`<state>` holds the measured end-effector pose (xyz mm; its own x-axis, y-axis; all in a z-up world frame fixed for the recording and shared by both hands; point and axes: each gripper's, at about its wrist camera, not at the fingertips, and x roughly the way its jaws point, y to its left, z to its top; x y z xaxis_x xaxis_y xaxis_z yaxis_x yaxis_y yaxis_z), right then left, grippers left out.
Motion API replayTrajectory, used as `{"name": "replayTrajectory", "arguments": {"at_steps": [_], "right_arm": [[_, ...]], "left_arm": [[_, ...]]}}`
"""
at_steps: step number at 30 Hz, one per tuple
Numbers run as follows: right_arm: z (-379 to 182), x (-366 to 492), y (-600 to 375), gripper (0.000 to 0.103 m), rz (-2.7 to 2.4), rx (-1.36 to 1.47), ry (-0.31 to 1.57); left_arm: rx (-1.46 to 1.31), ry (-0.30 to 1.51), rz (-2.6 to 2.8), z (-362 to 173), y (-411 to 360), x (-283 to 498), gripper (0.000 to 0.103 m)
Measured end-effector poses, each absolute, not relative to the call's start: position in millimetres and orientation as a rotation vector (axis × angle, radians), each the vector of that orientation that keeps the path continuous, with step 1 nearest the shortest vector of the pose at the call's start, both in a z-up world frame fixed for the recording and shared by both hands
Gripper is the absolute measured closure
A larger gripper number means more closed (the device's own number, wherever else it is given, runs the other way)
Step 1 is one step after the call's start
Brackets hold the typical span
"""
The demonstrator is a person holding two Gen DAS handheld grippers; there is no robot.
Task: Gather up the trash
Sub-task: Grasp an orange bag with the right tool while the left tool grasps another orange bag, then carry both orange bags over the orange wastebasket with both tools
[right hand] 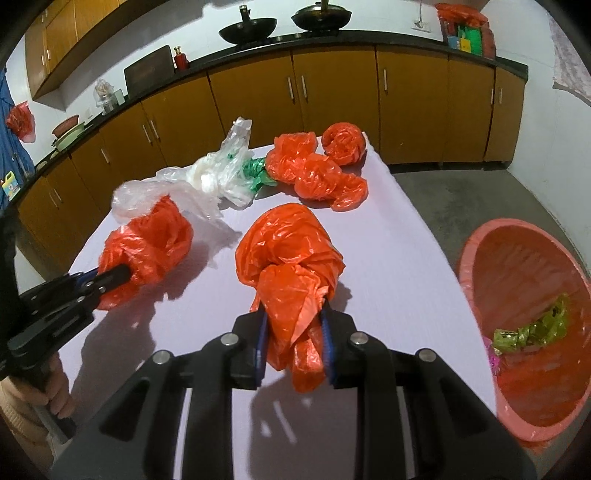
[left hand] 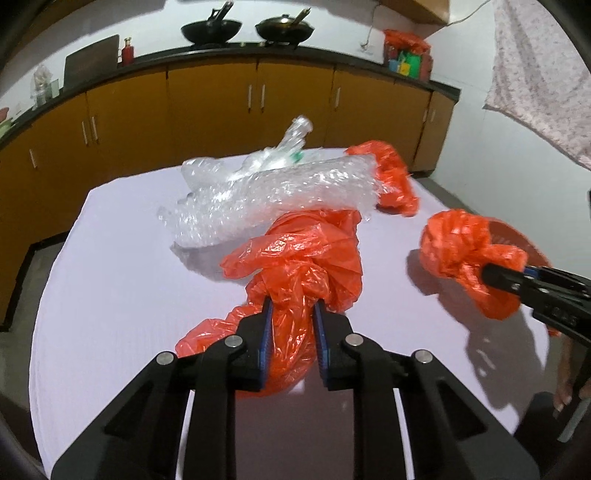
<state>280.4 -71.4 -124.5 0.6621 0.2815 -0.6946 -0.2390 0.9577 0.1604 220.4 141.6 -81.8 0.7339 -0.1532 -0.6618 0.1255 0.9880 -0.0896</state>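
Note:
My left gripper (left hand: 293, 308) is shut on a crumpled orange plastic bag (left hand: 306, 258) on the white-covered table (left hand: 110, 280); it also shows in the right wrist view (right hand: 122, 275), with its bag (right hand: 147, 240). My right gripper (right hand: 293, 308) is shut on another orange bag (right hand: 288, 251), held just above the table; it shows in the left wrist view (left hand: 491, 275) with that bag (left hand: 461, 243). Clear bubble wrap (left hand: 266, 192) and clear bags (right hand: 207, 181) lie further back, with more orange bags (right hand: 317, 173) and a green scrap (right hand: 255, 170).
A pink plastic tub (right hand: 476, 254) stands on the floor right of the table, with green and pink wrappers (right hand: 532, 328) inside. Yellow-brown cabinets (right hand: 332, 99) under a dark counter with woks (right hand: 247, 27) run along the back. A cloth (left hand: 535, 74) hangs at right.

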Motion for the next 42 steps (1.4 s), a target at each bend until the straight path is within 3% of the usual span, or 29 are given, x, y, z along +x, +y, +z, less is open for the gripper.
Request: {"name": "replayTrajectory", "arguments": {"at_steps": [25, 42], "right_arm": [[-85, 225, -123, 0.079, 0.226, 0.099, 0.702], [-65, 208, -167, 0.079, 0.162, 0.122, 0.633]], "left_arm": [[-0.076, 0.585, -0.159, -22, 122, 182, 0.083], [-0.043, 0.571, -0.224, -18, 70, 197, 0.083]]}}
